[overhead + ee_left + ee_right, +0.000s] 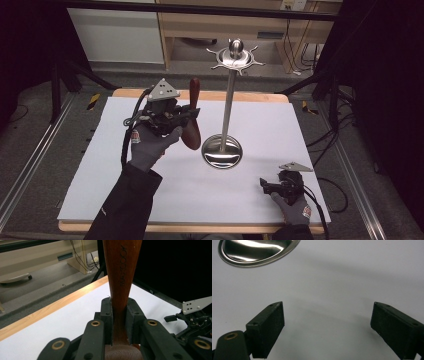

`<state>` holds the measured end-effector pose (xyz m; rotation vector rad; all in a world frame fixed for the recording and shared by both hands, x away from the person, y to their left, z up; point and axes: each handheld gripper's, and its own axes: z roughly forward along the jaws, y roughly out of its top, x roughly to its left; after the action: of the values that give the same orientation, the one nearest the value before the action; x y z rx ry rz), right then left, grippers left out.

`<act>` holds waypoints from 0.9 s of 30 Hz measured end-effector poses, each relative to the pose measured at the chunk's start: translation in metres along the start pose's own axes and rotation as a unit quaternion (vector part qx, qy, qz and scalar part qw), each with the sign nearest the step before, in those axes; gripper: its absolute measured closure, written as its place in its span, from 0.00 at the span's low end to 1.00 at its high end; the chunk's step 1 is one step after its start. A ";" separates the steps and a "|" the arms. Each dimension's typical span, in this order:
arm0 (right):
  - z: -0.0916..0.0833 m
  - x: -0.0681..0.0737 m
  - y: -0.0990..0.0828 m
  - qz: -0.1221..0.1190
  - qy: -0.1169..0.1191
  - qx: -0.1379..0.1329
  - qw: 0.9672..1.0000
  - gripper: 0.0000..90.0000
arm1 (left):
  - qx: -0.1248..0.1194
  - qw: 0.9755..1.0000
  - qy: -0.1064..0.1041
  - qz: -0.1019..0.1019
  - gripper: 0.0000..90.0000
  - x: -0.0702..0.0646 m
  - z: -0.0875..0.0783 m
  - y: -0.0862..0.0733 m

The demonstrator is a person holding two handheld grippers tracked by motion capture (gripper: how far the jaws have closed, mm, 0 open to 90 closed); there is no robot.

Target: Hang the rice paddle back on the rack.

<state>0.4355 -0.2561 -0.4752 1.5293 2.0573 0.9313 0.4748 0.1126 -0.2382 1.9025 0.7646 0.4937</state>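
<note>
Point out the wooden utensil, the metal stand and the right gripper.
wooden utensil (121,277), left gripper view, on its brown handle above the jaws.
metal stand (228,102), high view, on its upright pole.
right gripper (327,326), right gripper view, midway between its open fingertips.

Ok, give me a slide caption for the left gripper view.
Left hand-held gripper clamped on a wooden utensil handle above the white table, right hand-held gripper beyond.

**Quick head count of what's on my table**

One wooden utensil (193,117) (reddish-brown, lettering on the handle). One steel stand (227,102) with a round base. One white sheet (150,180) over one table (200,95). My two grippers, left gripper (184,116) and right gripper (264,186), plus my two gloved hands.
</note>
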 end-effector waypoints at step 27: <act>0.000 -0.001 0.000 0.000 -0.001 0.000 1.000 0.13 | -0.006 1.000 0.004 0.001 0.86 0.002 0.005 0.021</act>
<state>0.4358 -0.2566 -0.4751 1.5308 2.0559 0.9288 0.4857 0.1043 -0.2212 1.8916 0.7631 0.5053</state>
